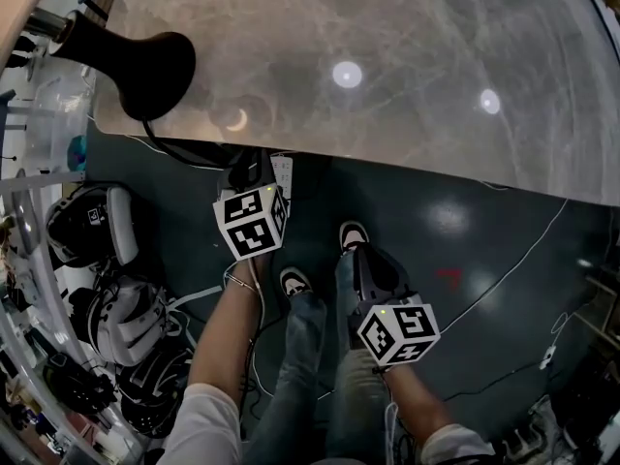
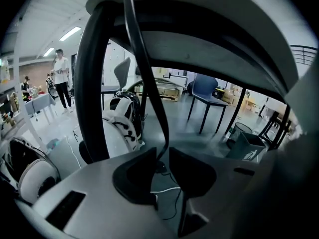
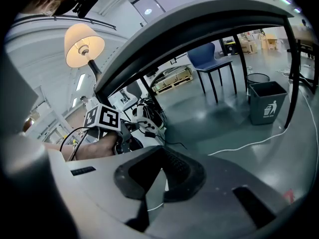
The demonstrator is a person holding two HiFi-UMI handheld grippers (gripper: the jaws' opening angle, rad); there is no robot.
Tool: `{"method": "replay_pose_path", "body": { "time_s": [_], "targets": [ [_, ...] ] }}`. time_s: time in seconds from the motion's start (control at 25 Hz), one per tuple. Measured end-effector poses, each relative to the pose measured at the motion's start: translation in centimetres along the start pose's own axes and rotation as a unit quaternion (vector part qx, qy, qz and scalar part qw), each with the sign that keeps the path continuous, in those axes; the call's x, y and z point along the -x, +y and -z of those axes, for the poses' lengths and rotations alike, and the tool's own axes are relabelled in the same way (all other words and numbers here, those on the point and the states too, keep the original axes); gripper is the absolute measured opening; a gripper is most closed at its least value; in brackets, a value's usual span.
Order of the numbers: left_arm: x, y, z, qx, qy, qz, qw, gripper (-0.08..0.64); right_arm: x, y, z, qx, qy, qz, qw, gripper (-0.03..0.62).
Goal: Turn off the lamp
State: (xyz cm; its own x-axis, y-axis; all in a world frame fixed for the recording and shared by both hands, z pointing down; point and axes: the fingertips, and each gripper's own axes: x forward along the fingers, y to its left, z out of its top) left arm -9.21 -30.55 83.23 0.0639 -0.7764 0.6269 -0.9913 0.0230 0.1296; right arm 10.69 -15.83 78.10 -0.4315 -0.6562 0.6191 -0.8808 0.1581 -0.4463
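Looking down at my two hand-held grippers beside one round grey marbled table (image 1: 417,56). My left gripper (image 2: 160,169) is tucked under the table's edge because the thin black lamp cable (image 2: 148,78) hangs there. Its jaws stand narrowly apart with that one cable running between them, and I think the pads pinch it, though the dim view leaves some doubt. I judge I'm after a switch on the cord. The one table lamp with a cream shade (image 3: 83,44) stands at the table's left side, above that gripper, and glows, so it is not yet off. My right gripper (image 3: 162,177) hangs low over my right leg, jaws fully together on nothing, since this job needs only one. Count: two grippers, one lamp, one cable, one table
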Motion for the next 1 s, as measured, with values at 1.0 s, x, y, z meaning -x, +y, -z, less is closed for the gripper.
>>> {"method": "replay_pose_path", "body": {
  "time_s": [1.0],
  "targets": [
    [9.4, -5.1, -1.7, -0.055, 0.003, 0.067, 0.9962, 0.025, 3.9, 1.6, -3.1, 0.014, -0.010, 0.007, 1.000, -0.002]
  ]
}}
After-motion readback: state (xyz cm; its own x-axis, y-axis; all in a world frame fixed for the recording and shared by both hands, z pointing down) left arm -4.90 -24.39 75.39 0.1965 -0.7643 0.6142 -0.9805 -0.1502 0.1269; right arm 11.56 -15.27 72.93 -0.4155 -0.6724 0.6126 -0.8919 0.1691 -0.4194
